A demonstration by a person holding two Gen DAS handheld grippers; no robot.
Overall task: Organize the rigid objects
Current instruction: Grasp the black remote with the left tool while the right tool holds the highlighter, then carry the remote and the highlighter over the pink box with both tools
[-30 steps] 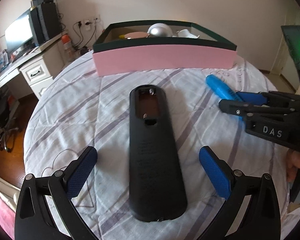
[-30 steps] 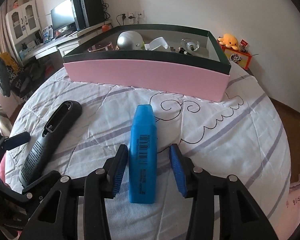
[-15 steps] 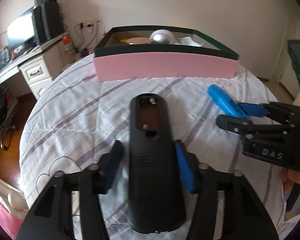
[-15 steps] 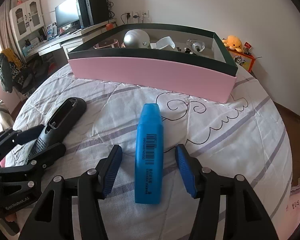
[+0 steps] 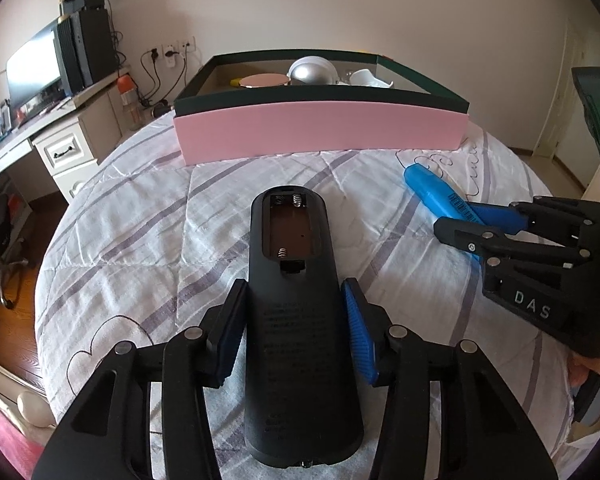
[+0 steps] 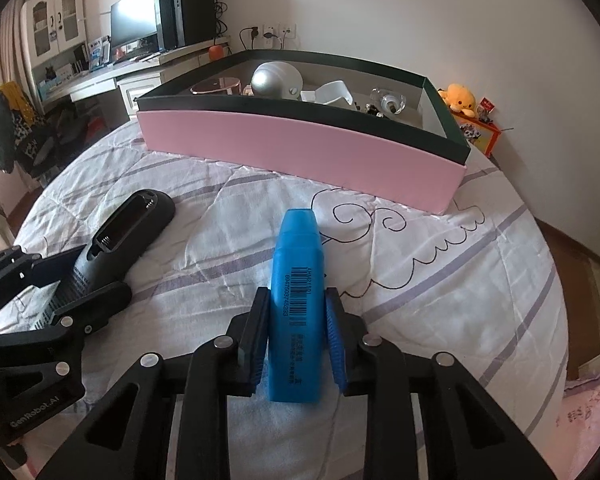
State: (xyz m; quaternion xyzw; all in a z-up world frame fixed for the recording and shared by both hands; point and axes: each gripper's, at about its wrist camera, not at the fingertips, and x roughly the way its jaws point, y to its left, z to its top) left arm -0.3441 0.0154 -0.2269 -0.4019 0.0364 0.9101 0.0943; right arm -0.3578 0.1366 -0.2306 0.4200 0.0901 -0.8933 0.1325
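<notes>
Both pairs of jaws are closed on their loads: the left gripper (image 5: 296, 334) is clamped across the middle of the black remote (image 5: 296, 320), and the right gripper (image 6: 296, 338) is pressed against both flanks of the blue highlighter (image 6: 298, 304). Both things lie on the quilt in front of the pink box (image 5: 320, 130), well short of its front wall, the remote to the left and the highlighter to the right. The lift is judged best done straight up and level, so that each body is kept square between the pads and carried clear over the box's dark rim. The remote's open battery bay and the highlighter's cap both point toward the box, beyond the fingertips.
</notes>
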